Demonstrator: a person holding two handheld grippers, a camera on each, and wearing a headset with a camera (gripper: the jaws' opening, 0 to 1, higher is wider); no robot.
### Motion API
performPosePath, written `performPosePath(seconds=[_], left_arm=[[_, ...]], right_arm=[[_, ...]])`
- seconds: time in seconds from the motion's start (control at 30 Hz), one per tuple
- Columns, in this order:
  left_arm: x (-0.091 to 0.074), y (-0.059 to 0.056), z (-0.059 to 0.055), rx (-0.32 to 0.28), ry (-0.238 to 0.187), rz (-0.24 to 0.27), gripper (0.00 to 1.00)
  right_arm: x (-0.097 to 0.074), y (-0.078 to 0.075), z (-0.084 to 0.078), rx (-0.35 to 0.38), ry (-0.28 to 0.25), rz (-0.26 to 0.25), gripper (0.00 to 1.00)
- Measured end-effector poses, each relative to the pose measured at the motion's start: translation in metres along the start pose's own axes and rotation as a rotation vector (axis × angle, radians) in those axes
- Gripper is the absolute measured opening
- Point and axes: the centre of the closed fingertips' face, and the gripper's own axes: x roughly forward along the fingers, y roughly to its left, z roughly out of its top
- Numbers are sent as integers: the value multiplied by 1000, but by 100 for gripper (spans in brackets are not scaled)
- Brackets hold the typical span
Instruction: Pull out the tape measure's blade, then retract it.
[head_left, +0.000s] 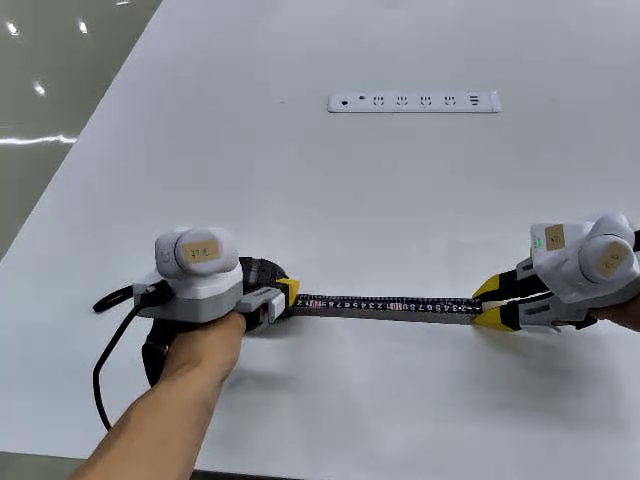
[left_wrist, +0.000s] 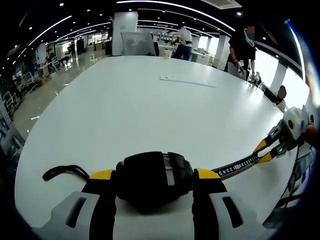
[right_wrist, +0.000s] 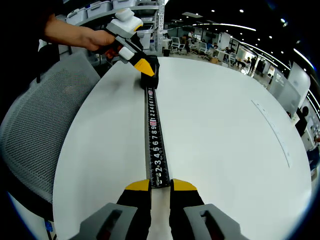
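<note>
Gripping a tape measure (left_wrist: 154, 180) by its case, the left gripper (head_left: 285, 298) has its two yellow-tipped fingers (left_wrist: 101, 174) clenched against the case's opposite sides. The case is rounded, black and chunky, with a grey band across its face, and it sits squarely between the fingers at the near edge of the desk (head_left: 300, 180). A hand (head_left: 205, 345) wraps the grey and white gripper body from below. A black cable (head_left: 105, 360) loops away from it over the desk edge.

From the case, the blade (head_left: 385, 305) runs out in a straight, narrow, dark strip towards the right gripper (head_left: 487, 303). White numerals are printed along it, with a few marks in red. It stretches low over the desk; whether it touches the surface cannot be told.

The right gripper's fingers (right_wrist: 137, 185), also yellow at the tips over black, are pinched shut on the blade's free end, which lies in the slim gap between them.

In the right gripper view, a grey mesh chair (right_wrist: 35, 130) stands just beside the desk.

The desk is broad, smooth, matt white and rounded at its end. Well beyond the tape measure, a long white power strip (head_left: 414, 102) with a row of sockets lies flat on it.
</note>
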Motion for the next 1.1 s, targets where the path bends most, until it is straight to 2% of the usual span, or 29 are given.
performPosePath(seconds=[0.37, 1.1], left_arm=[[3, 2, -1, 19, 22, -2, 53], [2, 1, -1, 10, 18, -12, 52]], right_arm=[[-1, -1, 0, -2, 5, 1, 9], [0, -1, -2, -9, 19, 3, 9]])
